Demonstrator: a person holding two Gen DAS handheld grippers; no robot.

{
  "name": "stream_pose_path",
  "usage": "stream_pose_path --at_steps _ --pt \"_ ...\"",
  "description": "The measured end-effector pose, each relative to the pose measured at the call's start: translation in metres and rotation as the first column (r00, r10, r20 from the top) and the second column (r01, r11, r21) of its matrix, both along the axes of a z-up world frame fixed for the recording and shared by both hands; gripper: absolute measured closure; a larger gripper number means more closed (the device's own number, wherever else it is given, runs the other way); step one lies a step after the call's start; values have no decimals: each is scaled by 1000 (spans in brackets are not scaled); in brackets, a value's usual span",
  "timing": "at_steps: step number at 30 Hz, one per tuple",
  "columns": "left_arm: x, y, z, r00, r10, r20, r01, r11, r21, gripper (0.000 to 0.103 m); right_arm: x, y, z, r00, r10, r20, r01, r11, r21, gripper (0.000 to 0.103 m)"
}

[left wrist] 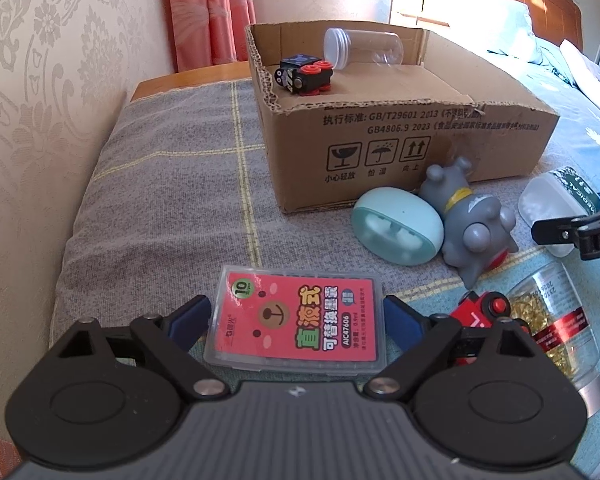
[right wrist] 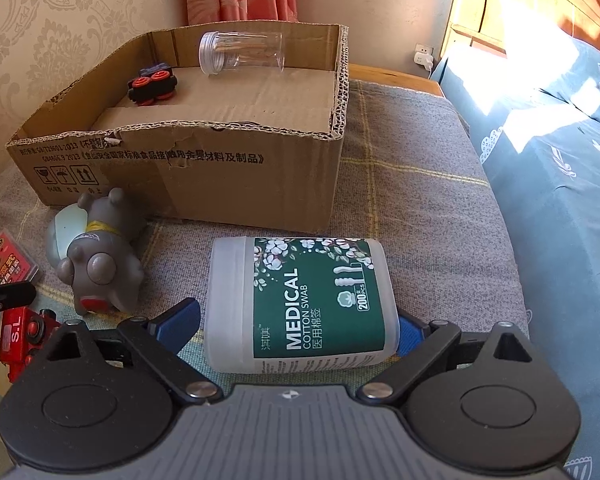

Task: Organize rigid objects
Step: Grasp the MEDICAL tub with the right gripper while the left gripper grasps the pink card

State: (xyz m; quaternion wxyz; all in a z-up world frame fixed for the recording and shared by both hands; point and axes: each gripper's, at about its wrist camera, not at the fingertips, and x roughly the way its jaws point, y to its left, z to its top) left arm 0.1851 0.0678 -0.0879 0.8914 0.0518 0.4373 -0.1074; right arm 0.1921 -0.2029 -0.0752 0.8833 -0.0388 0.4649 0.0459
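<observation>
Tools both spread wide: left tool straddles clear flat plastic case w/ red label, right tool straddles white cotton-swab tub (green label), near brown cardboard box.

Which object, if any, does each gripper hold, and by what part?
Neither holds anything yet. The left gripper stands open around the red ink cartridge case, flanking its long sides. The right gripper stands open around the cotton swab jar, flanking its ends.
</observation>
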Motion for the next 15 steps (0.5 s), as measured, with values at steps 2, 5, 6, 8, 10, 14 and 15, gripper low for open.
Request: stream_pose_path --at_steps 2,5,6,8,10,14,15 --pt "0 -1 1 1000 6 -5 -6 1000 6 12 0 -1 1 1000 -10 -5 10 1000 -8 15" --pt "0 -3 2 1000 18 -16 -17 1000 14 12 0 -6 2 1000 -2 -10 2 1000 10 17" --pt "0 -3 3 1000 20 -18 -20 1000 17 12 0 -7 2 1000 3 -12 -3 1000 8 17" --pt "-2 -3 5 1000 20 -17 -19 1000 17 12 -2 -7 4 1000 16 -10 -17 1000 -1 17" --pt "-5 -3 9 1000 23 -14 -23 1000 16 12 -4 -7 8 999 38 -2 -38 999 -5 17" --pt "-12 -3 17 1000 28 3 -28 999 28 12 -9 -7 19 997 75 16 -75 997 -19 17" --pt "-14 -3 20 1000 28 9 -29 999 32 12 -11 -7 20 996 84 18 -84 996 -20 17"
